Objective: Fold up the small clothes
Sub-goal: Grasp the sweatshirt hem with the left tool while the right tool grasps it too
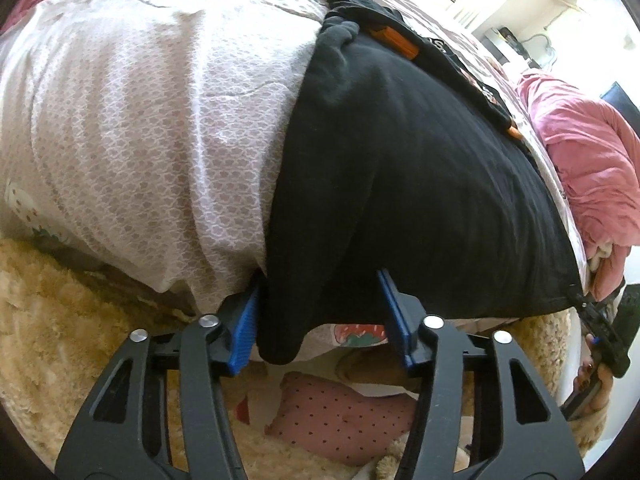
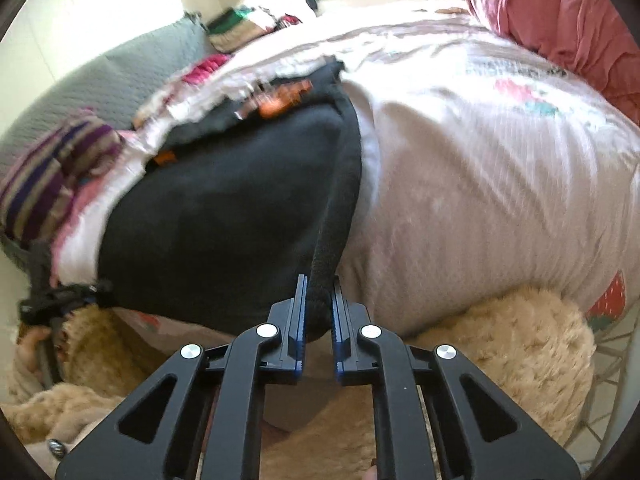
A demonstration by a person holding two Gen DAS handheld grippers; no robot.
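Note:
A black garment lies on the patterned bedsheet, its far end showing orange trim. My left gripper is open, its blue pads either side of the garment's near corner, which hangs over the bed edge. My right gripper is shut on the garment's other near corner, a bunched black edge pinched between the pads. The right gripper also shows at the far right of the left wrist view, and the left one at the far left of the right wrist view.
A pink blanket is heaped at the bed's right side. A fluffy beige rug lies below the bed edge. Striped and colourful clothes lie left of the black garment, by a grey cushion.

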